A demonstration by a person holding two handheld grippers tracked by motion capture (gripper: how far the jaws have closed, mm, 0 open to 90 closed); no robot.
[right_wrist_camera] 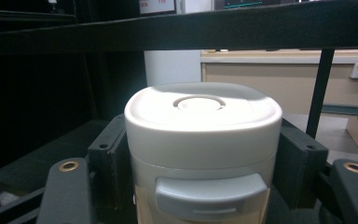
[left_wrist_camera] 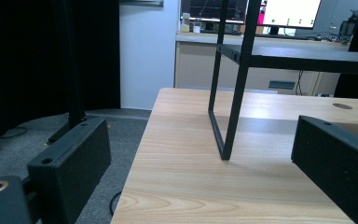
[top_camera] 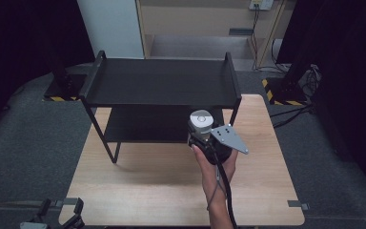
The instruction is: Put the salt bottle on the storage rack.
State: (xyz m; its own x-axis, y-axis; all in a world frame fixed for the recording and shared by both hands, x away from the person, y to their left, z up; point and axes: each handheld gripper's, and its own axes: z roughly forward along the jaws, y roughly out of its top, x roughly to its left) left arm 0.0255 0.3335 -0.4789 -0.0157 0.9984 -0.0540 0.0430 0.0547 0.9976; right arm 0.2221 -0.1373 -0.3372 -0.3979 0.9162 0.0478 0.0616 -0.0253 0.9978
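A white canister (top_camera: 200, 119) with a round lid and a grey front latch (right_wrist_camera: 211, 196) is held at the front of the black shelf's lower tier (top_camera: 143, 125). My right gripper (top_camera: 199, 136) is shut on it, a black finger (right_wrist_camera: 108, 158) pressing each side. The canister (right_wrist_camera: 203, 121) stands upright, just under the upper tier's edge (right_wrist_camera: 177, 28). A hand (top_camera: 214, 167) holds this gripper from below. My left gripper (top_camera: 59, 212) rests at the table's near left corner, open and holding nothing. In the left gripper view, wooden table (left_wrist_camera: 182, 177) shows between its fingers (left_wrist_camera: 70, 163).
The two-tier black shelf (top_camera: 164, 81) stands on the far half of the wooden table (top_camera: 147, 186); one thin leg (left_wrist_camera: 233, 107) rises close ahead of the left gripper. Grey carpet surrounds the table. Stand bases with yellow-black tape (top_camera: 286, 93) and cables (top_camera: 290, 114) lie behind.
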